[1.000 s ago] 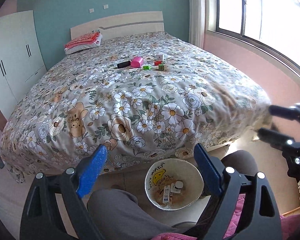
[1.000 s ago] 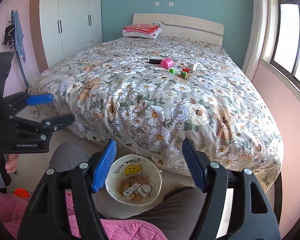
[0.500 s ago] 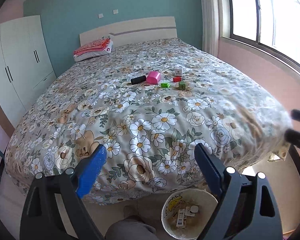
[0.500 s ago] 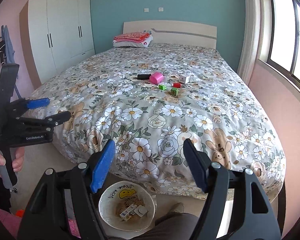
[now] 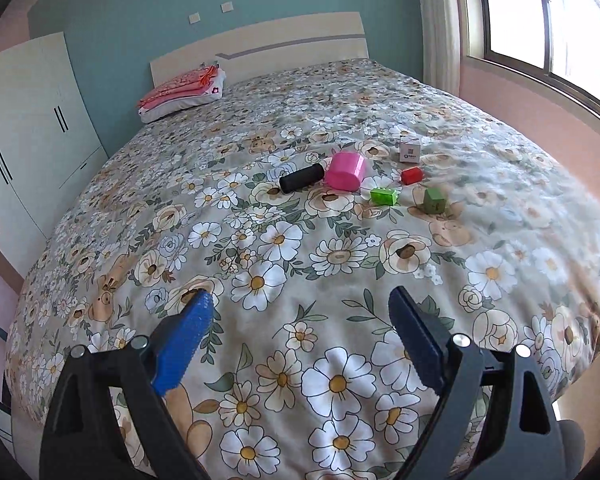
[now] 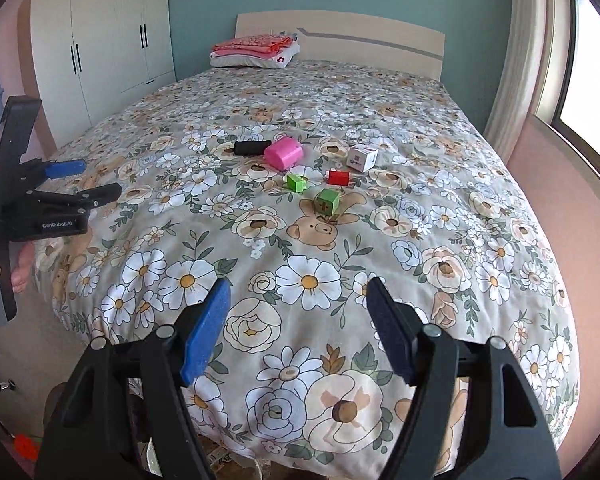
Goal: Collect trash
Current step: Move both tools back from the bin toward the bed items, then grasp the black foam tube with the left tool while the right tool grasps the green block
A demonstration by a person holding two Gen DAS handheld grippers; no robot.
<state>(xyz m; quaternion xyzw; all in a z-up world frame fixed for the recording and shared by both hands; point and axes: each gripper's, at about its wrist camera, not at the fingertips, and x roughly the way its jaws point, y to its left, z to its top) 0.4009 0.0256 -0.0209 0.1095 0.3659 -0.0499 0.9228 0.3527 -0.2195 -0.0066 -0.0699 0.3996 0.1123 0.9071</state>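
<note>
Several small items lie mid-bed on the floral bedspread [image 5: 284, 240]: a black cylinder [image 5: 301, 178], a pink cup on its side [image 5: 345, 170], a white box [image 5: 410, 151], a red block [image 5: 412, 175], a bright green piece [image 5: 384, 196] and a green cube [image 5: 435, 201]. The right wrist view shows the same cylinder [image 6: 252, 147], cup [image 6: 284, 153], box [image 6: 363, 157] and cube [image 6: 326, 202]. My left gripper [image 5: 300, 312] hovers open over the foot of the bed, empty. My right gripper [image 6: 298, 292] is open and empty too, short of the items. The left gripper [image 6: 94, 180] also appears at the left, held by a hand [image 6: 4, 272].
A pillow with folded red cloth [image 5: 180, 96] lies by the headboard [image 5: 260, 44]. A white wardrobe [image 5: 28, 140] stands left of the bed. A window [image 5: 540, 20] and a pink wall [image 6: 572, 208] run along the right side.
Both grippers have swept forward from above the floor bin to over the foot of the bed. The bin and the person's legs have dropped out of view. The items look nearer.
</note>
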